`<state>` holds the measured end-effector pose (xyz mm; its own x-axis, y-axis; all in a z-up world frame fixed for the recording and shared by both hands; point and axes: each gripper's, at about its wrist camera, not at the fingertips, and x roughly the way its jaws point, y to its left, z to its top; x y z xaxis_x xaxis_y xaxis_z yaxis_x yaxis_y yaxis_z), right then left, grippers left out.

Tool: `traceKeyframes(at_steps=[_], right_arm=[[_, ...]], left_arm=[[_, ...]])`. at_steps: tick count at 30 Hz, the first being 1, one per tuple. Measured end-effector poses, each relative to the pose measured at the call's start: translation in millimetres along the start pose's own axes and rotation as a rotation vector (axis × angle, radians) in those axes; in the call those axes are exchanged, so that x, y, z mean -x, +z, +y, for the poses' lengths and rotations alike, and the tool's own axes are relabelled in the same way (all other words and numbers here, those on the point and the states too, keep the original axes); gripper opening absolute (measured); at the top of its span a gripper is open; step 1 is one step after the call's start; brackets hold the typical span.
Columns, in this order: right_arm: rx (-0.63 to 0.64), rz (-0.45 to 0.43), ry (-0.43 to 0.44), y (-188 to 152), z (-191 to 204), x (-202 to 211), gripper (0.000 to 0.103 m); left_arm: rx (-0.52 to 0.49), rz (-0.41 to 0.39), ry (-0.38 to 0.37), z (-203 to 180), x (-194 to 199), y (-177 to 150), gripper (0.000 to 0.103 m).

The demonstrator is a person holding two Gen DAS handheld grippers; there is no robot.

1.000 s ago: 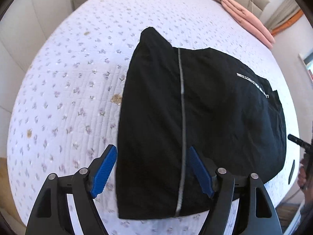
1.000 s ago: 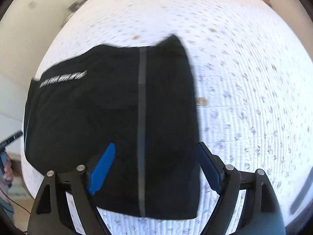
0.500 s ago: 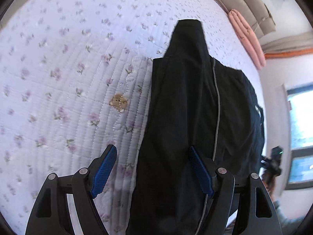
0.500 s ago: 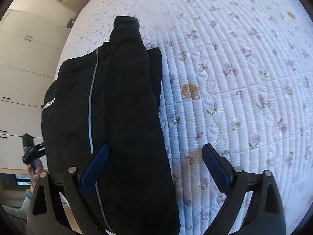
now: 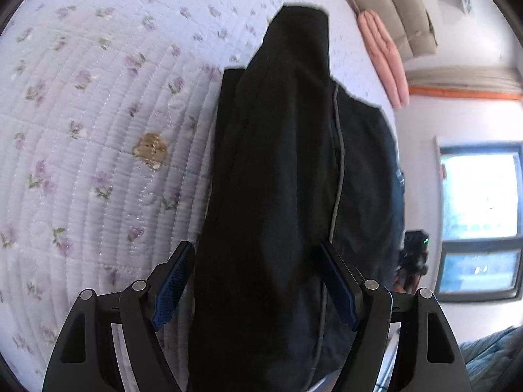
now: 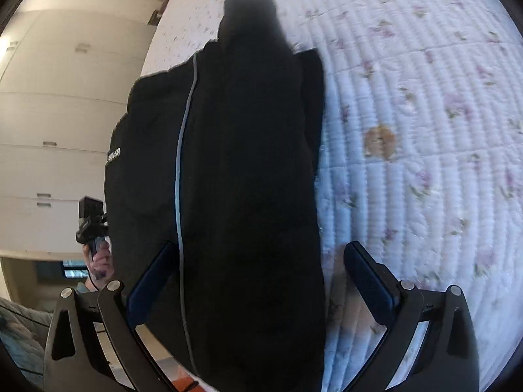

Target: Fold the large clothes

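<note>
My left hand-held gripper (image 5: 255, 281) has its blue-padded fingers (image 5: 171, 281) spread wide apart, one on each side of the near end of the black garment (image 5: 287, 179). I cannot tell from this view whether the pads touch the cloth or only straddle it. My right hand-held gripper (image 6: 261, 281) is likewise spread; its left pad (image 6: 148, 284) sits against or just under the garment's edge, while its right pad (image 6: 369, 277) stands clear of the fabric over the bed.

The black garment (image 6: 235, 170) lies folded lengthwise on the bed, running away from both cameras to a narrow far end. A thin grey stripe (image 5: 336, 170) runs along its length, and in the right wrist view a small line of white lettering (image 6: 113, 156) shows near its left edge, too small for me to read.

Under it is the bed's white quilted cover (image 5: 81, 98) with small purple flowers; a tan patch (image 5: 151, 150) sits on the quilt just beside the garment. Near the far corner of the bed lies a pink folded cloth (image 5: 385, 62). Beyond the bed edge I see a window (image 5: 480, 222) in the left wrist view and white cabinet fronts (image 6: 62, 124) in the right. Each camera also catches the other gripper's handle at the garment's outer edge, with my left hand (image 6: 98, 258) around it in the right wrist view.
</note>
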<state>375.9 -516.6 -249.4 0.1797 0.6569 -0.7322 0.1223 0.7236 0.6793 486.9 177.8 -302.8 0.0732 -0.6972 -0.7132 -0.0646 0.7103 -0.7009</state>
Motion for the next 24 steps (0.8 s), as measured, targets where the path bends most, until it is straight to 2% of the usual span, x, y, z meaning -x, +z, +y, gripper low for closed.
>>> traceKeyframes(at_steps=[2, 5, 8, 11, 13, 15, 16, 17, 19, 22, 24], right_arm=[[0.002, -0.011, 0.048, 3, 0, -1, 0.103], [0.031, 0.009, 0.173, 7, 12, -17, 0.1], [0.095, 0.019, 0.171, 9, 25, -29, 0.1], [0.065, -0.005, 0.223, 17, 21, -32, 0.099], [0.06, -0.016, 0.211, 18, 24, -32, 0.091], [0.07, -0.026, 0.163, 16, 29, -30, 0.08], [0.077, -0.037, 0.134, 11, 29, -29, 0.071], [0.086, -0.058, 0.104, 8, 33, -25, 0.068], [0.127, -0.099, 0.044, 1, 51, -16, 0.053], [0.164, -0.158, 0.017, -10, 73, 0, 0.043], [0.177, -0.191, 0.02, -17, 88, 10, 0.042]], left_arm=[[0.023, 0.024, -0.055, 6, -8, 2, 0.078], [0.033, 0.034, -0.115, 14, -11, 2, 0.078], [0.076, 0.039, -0.213, 22, -17, 4, 0.078], [0.064, 0.031, -0.202, 18, -29, 3, 0.078], [0.056, -0.003, -0.172, 16, -28, 0, 0.074], [0.03, -0.042, -0.134, 7, -19, -3, 0.049], [0.0, -0.069, -0.115, -3, -13, -8, 0.044], [-0.033, -0.094, -0.105, -13, -6, -14, 0.036], [-0.079, -0.126, -0.101, -30, 8, -23, 0.032], [-0.141, -0.165, -0.115, -60, 25, -35, 0.029], [-0.165, -0.178, -0.124, -77, 33, -43, 0.028]])
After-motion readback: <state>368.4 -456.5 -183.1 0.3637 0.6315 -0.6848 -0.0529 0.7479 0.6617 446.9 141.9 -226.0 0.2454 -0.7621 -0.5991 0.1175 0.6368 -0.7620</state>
